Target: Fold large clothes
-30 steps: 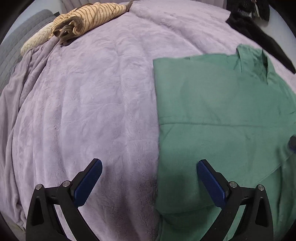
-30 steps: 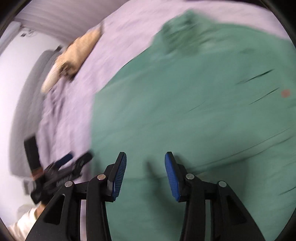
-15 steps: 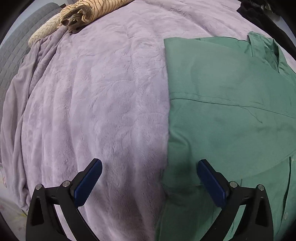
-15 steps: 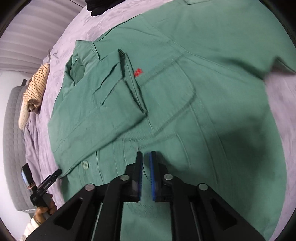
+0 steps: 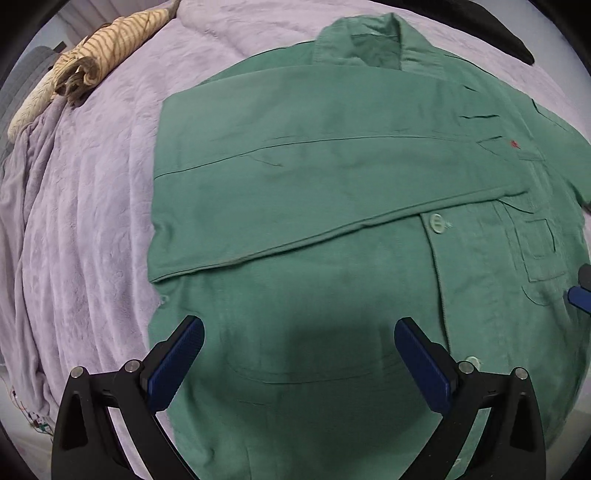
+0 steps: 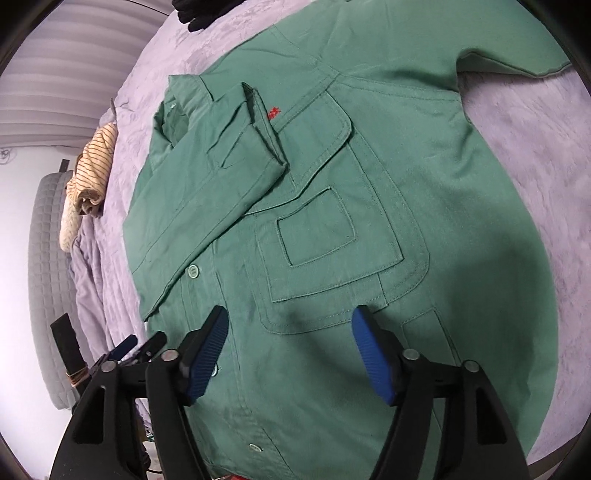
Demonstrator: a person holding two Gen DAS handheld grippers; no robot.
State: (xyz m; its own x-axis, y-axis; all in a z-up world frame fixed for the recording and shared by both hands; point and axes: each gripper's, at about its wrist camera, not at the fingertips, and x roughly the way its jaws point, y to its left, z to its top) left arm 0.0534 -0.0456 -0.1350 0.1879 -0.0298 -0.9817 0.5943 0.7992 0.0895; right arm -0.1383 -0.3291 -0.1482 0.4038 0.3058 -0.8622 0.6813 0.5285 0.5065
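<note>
The green shirt point(image 5: 332, 206) lies front-up on the bed's lilac blanket point(image 5: 92, 221), collar point(image 5: 373, 44) at the far end, with its left sleeve point(image 5: 295, 192) folded across the chest. The other sleeve point(image 6: 517, 55) still stretches out flat to the far right, and its cuff is cut off by the edge of my right view.

My left hand-held gripper point(image 5: 299, 354) hovers over the shirt's near part, jaws spread wide and empty; its own shadow darkens the cloth between them, so I cannot make out the hem there. My right hand-held gripper point(image 6: 288, 347) hangs just near of the chest pocket point(image 6: 332, 236), its jaws opening with nothing between the blue pads point(image 6: 373, 354) — they stand clear above the fabric.

The shirt's nearest edge is hidden behind both grippers' black frames. A small red embroidered mark point(image 6: 274, 112) sits beside the folded cuff, too small to read.

On the far left a striped beige garment point(image 5: 107, 48) lies bunched on the blanket, partly over its edge. A dark garment point(image 5: 491, 26) at the far right is mostly cut off — I cannot tell what it is. A grey quilted surface point(image 6: 46, 258), perhaps a headboard, runs along the left.
</note>
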